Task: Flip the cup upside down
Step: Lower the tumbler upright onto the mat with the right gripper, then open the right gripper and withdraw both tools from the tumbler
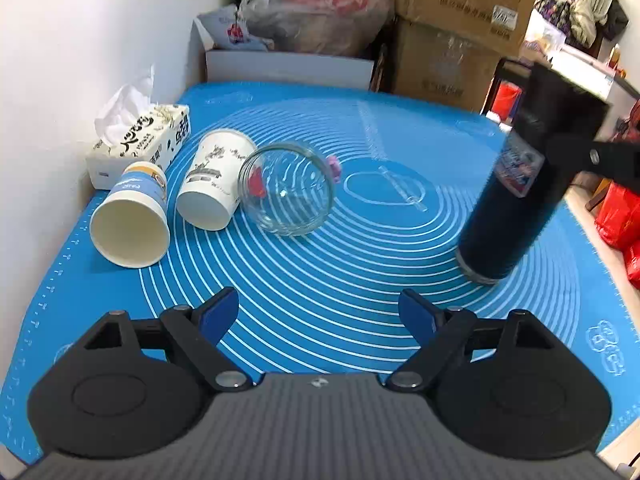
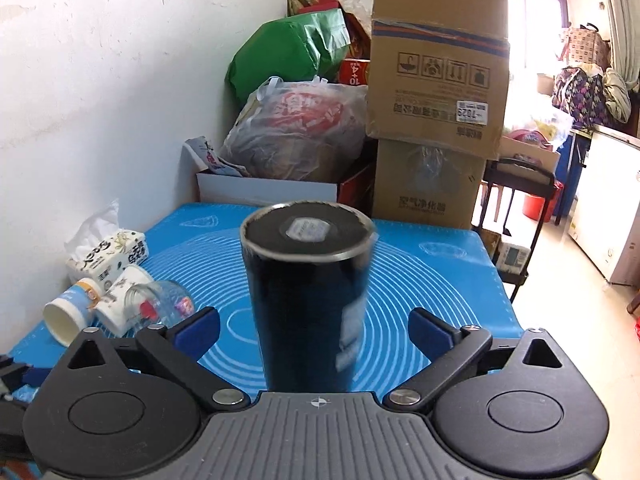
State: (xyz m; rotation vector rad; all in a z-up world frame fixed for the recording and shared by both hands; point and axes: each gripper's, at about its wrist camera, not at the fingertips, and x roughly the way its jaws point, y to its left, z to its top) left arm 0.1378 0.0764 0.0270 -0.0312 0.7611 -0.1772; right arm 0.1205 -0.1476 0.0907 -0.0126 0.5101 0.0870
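Note:
A tall dark blue cup [image 2: 308,304] stands between the wide-apart fingers of my right gripper [image 2: 314,330], its flat steel-rimmed base facing up and away; no finger touches it. In the left wrist view the same cup [image 1: 508,204] stands tilted on the blue mat [image 1: 320,280] at the right, with the right gripper [image 1: 576,136] above it. My left gripper [image 1: 318,314] is open and empty low over the mat's near side.
Two paper cups [image 1: 132,216] [image 1: 214,178] and a glass jar [image 1: 286,188] lie on their sides at the mat's left. A tissue box [image 1: 140,140] sits by the wall. Bags and cardboard boxes [image 2: 436,80] stand behind the table.

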